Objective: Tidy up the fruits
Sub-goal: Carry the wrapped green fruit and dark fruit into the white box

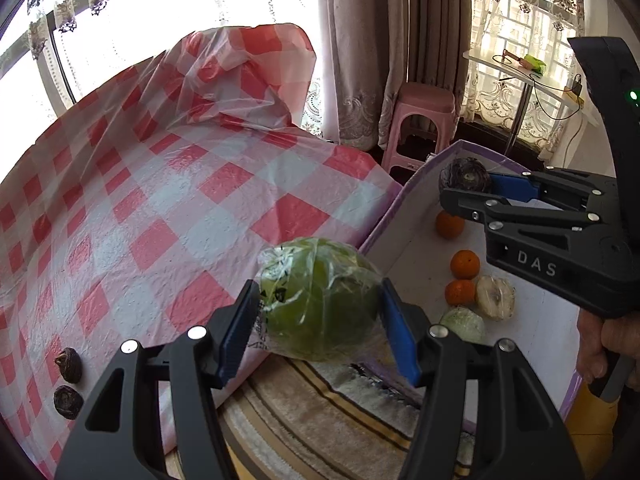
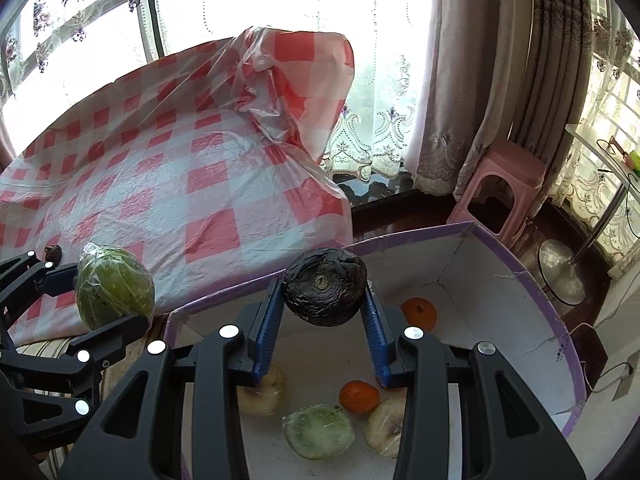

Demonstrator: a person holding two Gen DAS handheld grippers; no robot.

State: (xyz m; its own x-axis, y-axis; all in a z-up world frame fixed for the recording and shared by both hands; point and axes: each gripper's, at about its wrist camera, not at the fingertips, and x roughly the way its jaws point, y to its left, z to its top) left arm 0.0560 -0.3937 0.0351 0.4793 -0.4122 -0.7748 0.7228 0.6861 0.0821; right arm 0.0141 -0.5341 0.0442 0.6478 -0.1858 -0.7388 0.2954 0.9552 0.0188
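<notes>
My left gripper [image 1: 320,320] is shut on a green fruit wrapped in clear plastic [image 1: 320,298], held in the air at the table's edge, left of the box; the green fruit also shows in the right wrist view [image 2: 114,288]. My right gripper [image 2: 324,320] is shut on a dark wrinkled round fruit [image 2: 325,286] and holds it above the white box with a purple rim [image 2: 520,276]. The box [image 1: 412,184] holds several fruits: oranges [image 1: 465,264], a pale wrapped fruit [image 1: 495,297] and a light green one [image 2: 318,432].
The table has a red-and-white checked plastic cloth [image 1: 168,200], bunched up at the back. Two small dark dried fruits [image 1: 69,384] lie near its front left. A striped mat [image 1: 320,412] lies below. A pink stool [image 2: 504,184] and curtains stand behind the box.
</notes>
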